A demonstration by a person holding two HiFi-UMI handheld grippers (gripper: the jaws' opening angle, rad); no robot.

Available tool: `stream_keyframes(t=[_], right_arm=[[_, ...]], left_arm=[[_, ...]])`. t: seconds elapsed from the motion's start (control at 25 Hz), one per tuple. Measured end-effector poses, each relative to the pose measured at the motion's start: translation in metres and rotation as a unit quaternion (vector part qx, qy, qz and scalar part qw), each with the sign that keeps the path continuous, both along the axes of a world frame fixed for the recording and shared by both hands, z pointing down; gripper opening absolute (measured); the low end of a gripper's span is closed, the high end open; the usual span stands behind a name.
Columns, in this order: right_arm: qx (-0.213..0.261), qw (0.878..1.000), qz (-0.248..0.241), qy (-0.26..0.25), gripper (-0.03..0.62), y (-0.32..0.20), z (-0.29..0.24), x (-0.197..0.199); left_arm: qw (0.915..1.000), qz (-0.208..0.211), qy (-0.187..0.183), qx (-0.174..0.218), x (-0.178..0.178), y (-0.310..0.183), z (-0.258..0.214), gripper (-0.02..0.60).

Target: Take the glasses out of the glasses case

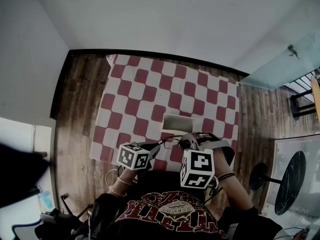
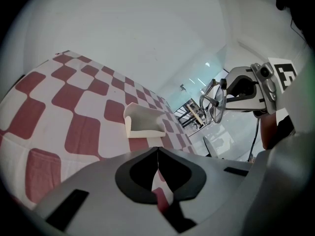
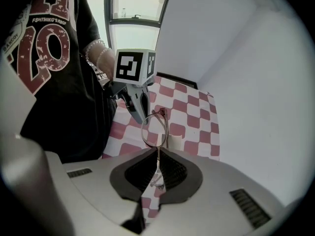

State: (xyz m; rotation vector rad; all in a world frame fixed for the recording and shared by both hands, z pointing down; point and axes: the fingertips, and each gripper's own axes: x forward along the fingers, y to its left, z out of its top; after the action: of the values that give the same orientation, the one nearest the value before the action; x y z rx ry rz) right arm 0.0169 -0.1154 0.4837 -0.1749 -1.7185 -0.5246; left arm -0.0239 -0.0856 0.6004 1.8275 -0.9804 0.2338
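Holding the glasses (image 3: 154, 128) clear of the case (image 1: 177, 122), the right tool (image 3: 157, 151) pinches probably their frame; left tool (image 2: 157, 150) is closed, empty.

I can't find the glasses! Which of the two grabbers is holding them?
The right gripper: its jaws are pinched on the glasses, gripping their thin frame. The left gripper is shut too, but with nothing between its jaws.
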Motion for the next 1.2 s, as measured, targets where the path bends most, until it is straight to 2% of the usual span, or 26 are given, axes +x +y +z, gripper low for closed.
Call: stream_keyframes(t=[1.2], right_arm=[[-0.022, 1.0, 0.01, -0.004, 0.025, 0.022, -0.048, 0.019]], left_arm=[[0.9992, 0.032, -0.02, -0.011, 0.021, 0.005, 0.013, 0.009]])
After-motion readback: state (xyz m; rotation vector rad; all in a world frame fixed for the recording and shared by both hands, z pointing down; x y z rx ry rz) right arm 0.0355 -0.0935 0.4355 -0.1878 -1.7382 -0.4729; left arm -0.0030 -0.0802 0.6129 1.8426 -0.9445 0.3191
